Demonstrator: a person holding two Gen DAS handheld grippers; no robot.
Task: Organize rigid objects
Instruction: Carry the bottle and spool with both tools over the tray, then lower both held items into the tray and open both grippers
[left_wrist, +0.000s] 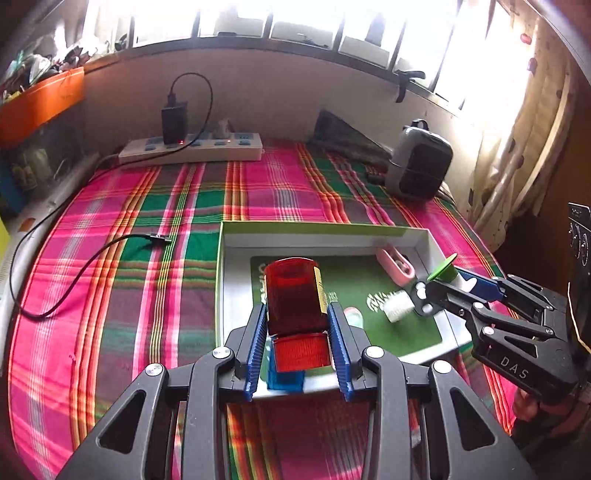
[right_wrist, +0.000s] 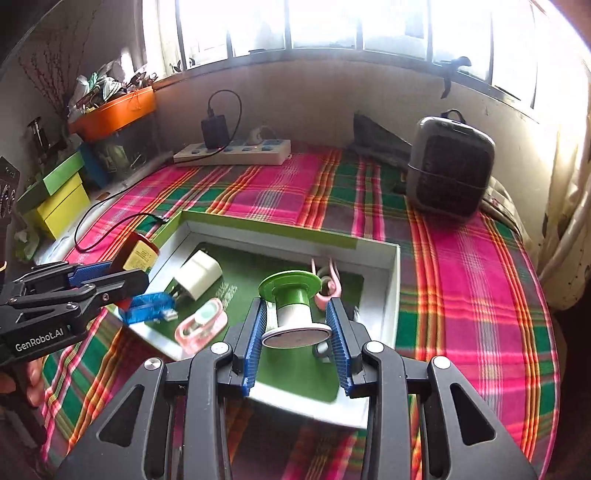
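Observation:
A shallow white box with a green rim (left_wrist: 325, 229) (right_wrist: 280, 226) lies on the plaid bed. My left gripper (left_wrist: 297, 325) is shut on a red translucent bottle (left_wrist: 295, 295) and holds it above the box's near left corner; the bottle also shows in the right wrist view (right_wrist: 138, 254). My right gripper (right_wrist: 299, 325) is shut on a green-and-white spool (right_wrist: 293, 299) over the box's right side; the spool shows in the left wrist view (left_wrist: 445, 271). In the box lie a white charger (right_wrist: 197, 277), a blue USB device (right_wrist: 147, 308), a pink clip (right_wrist: 201, 325) and a second pink clip (left_wrist: 395, 265).
A white power strip (left_wrist: 192, 149) with a black adapter and a cable (left_wrist: 74, 280) lies at the back left. A grey heater (right_wrist: 448, 173) stands at the back right. Yellow and green boxes (right_wrist: 59, 199) and an orange tub (right_wrist: 114, 112) sit at the left.

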